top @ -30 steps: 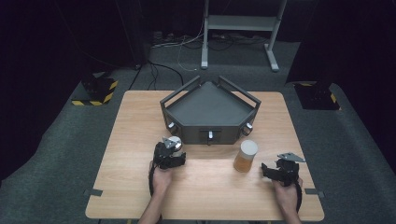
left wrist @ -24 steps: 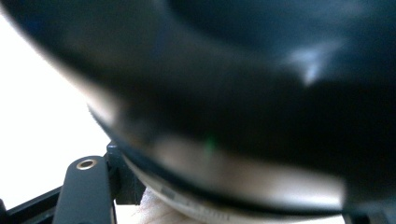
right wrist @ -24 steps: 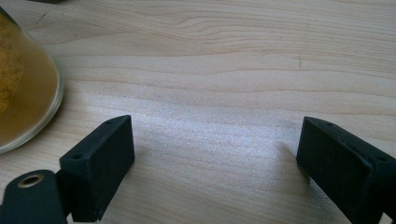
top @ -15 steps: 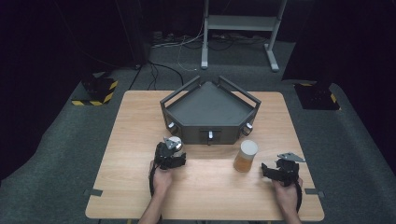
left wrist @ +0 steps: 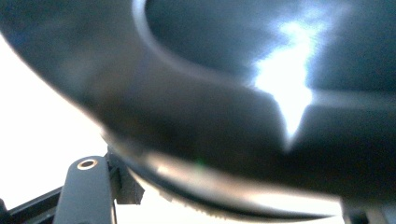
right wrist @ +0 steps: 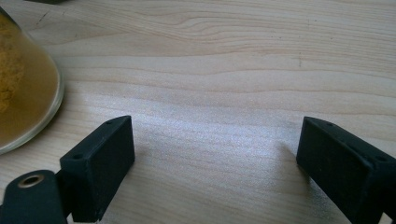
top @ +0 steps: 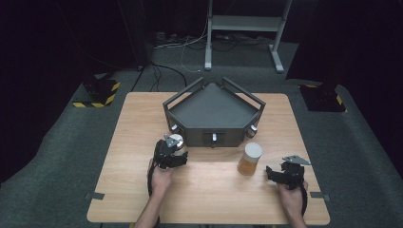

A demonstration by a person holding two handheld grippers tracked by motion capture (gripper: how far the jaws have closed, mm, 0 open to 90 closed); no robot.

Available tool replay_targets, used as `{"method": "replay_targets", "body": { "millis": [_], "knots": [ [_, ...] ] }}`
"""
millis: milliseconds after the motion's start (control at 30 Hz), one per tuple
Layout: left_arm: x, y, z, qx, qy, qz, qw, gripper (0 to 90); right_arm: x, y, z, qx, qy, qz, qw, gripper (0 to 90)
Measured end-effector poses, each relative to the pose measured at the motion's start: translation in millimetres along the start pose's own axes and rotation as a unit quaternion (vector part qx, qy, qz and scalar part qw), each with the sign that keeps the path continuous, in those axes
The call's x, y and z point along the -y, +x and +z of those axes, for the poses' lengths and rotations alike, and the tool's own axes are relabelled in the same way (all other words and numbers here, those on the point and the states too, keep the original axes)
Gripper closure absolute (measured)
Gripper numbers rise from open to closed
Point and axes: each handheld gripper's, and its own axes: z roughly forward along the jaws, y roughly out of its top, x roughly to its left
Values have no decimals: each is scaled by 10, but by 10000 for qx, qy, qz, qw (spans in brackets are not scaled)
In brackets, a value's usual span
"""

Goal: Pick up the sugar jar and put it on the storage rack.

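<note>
No legible writing on silver-lidded jar (top: 175,140) in left tongs (top: 172,150)

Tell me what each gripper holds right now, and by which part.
The left gripper is shut on a small round silvery object; by which part cannot be told. The right gripper holds nothing, its jaws open over the table beside the jar.

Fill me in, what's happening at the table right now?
A person works a gripper in each hand at a wooden table. The left gripper is shut on a small round silver-topped object, held just in front of the dark grey angular tray. The right gripper rests open on the table, its fingers apart over bare wood, beside a white-lidded jar of amber-coloured contents that nothing is touching.
</note>
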Motion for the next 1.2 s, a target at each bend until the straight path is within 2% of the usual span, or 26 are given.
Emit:
{"method": "replay_targets", "body": {
  "millis": [267,467,600,667,967,1133,1200],
  "knots": [
    [-220,66,-164,192,10,224,9996,310,0,-1,0,-2,-1,-2,10000,110],
    [-362,96,-229,309,-5,287,9991,310,0,-3,0,-6,-1,6,10000,110],
    [-525,120,-306,431,-29,387,9983,310,1,-4,-1,-11,-1,12,10000,110],
    [-552,123,-318,443,-29,398,9982,310,1,-5,-1,-11,-3,4,10000,110],
    [-880,178,-425,651,-142,458,9967,310,2,-7,-1,-18,-5,16,10000,110],
    [-1006,196,-434,714,-194,434,9963,310,2,-11,-2,-24,-4,12,10000,110],
    [-1104,206,-422,766,-222,402,9960,310,2,-12,-2,-28,-5,16,10000,110]
  ]
}}
